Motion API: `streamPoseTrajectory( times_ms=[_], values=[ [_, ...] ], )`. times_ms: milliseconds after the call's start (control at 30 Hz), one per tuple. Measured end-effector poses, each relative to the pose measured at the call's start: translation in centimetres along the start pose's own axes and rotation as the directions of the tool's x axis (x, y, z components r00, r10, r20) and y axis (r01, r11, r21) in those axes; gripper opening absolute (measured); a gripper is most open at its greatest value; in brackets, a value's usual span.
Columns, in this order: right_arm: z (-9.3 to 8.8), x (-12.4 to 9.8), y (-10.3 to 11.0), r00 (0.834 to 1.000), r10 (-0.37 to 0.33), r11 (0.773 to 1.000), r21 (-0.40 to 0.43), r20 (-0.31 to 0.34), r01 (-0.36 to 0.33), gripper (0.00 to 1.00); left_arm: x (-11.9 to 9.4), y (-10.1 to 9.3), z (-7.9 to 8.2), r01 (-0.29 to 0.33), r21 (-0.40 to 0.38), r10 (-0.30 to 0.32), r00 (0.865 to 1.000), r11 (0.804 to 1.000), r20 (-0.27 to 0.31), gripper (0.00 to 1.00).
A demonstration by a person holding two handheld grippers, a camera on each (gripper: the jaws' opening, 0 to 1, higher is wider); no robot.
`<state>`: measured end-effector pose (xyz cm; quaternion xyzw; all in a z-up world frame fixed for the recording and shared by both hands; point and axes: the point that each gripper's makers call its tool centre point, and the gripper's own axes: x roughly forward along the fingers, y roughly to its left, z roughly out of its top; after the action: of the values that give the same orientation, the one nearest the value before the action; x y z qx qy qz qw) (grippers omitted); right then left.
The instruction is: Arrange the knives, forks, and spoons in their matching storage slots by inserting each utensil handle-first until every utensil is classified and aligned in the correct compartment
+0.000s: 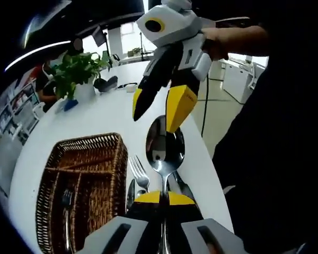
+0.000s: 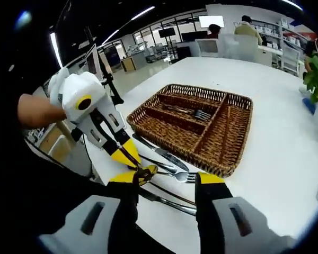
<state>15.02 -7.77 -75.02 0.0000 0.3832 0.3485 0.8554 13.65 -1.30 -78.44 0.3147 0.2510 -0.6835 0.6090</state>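
Gripping a spoon (image 1: 165,145) upright, left gripper (image 1: 164,198); right gripper (image 1: 159,108) spread above.

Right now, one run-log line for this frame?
left gripper: shut on shiny metal spoon | right gripper: open | brown wicker tray: holds fork

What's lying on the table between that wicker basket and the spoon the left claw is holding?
In the left gripper view, a fork and a knife lie on the white table between the wicker basket and the held spoon.

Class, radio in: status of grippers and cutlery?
Left gripper shut on spoon. Right gripper open. Fork, knife lie beside wicker tray.
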Motion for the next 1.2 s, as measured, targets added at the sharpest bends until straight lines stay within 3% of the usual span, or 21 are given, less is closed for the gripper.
streamPoseTrajectory(
  times_ms=[67, 200, 333, 533, 600, 967, 1067, 1100, 1200],
  values=[
    [0.0, 0.1, 0.8, 0.999, 0.045, 0.999, 0.009, -0.005, -0.045, 0.26, -0.2, 0.2, 0.1, -0.013, 0.011, 0.013, 1.000, 1.000, 0.001, 0.00],
    [0.5, 0.2, 2.3, 0.991, 0.130, 0.985, 0.114, 0.019, -0.131, 0.10, -0.7, 0.4, 0.2, -0.031, 0.010, 0.031, 0.999, 0.999, 0.011, 0.00],
    [0.7, 0.3, 2.4, 0.991, 0.134, 0.977, 0.165, 0.024, -0.136, 0.10, -1.1, 0.5, 0.3, -0.053, 0.019, 0.053, 0.998, 0.998, 0.017, 0.00],
    [0.3, 0.4, 2.6, 0.989, 0.151, 0.945, 0.294, -0.009, -0.141, 0.03, -1.4, 0.2, 0.3, -0.065, 0.033, 0.064, 0.998, 0.997, 0.024, 0.00],
    [0.2, 0.4, 1.9, 0.995, 0.097, 0.945, 0.315, -0.007, -0.090, 0.00, -1.3, 0.2, 0.5, -0.064, 0.011, 0.064, 0.997, 0.998, 0.045, 0.00],
    [0.4, -0.2, 1.3, 1.000, 0.027, 0.945, 0.326, 0.005, -0.027, 0.00, -0.4, 0.2, 0.7, -0.132, 0.074, 0.128, 0.990, 0.988, 0.059, 0.03],
    [1.5, -0.5, 2.0, 0.996, 0.062, 0.924, 0.373, 0.061, -0.080, 0.00, 0.0, 0.4, -0.2, -0.155, 0.102, 0.154, 0.988, 0.983, 0.021, 0.06],
    [1.4, -0.7, 1.9, 0.997, 0.056, 0.929, 0.363, 0.052, -0.071, 0.00, 0.0, 0.5, -0.1, -0.164, 0.105, 0.162, 0.986, 0.981, 0.027, 0.06],
    [1.8, -0.8, 2.1, 0.997, 0.055, 0.939, 0.337, 0.058, -0.071, 0.00, -0.8, 0.9, 0.4, -0.184, 0.028, 0.182, 0.982, 0.983, 0.056, 0.01]
  ],
)
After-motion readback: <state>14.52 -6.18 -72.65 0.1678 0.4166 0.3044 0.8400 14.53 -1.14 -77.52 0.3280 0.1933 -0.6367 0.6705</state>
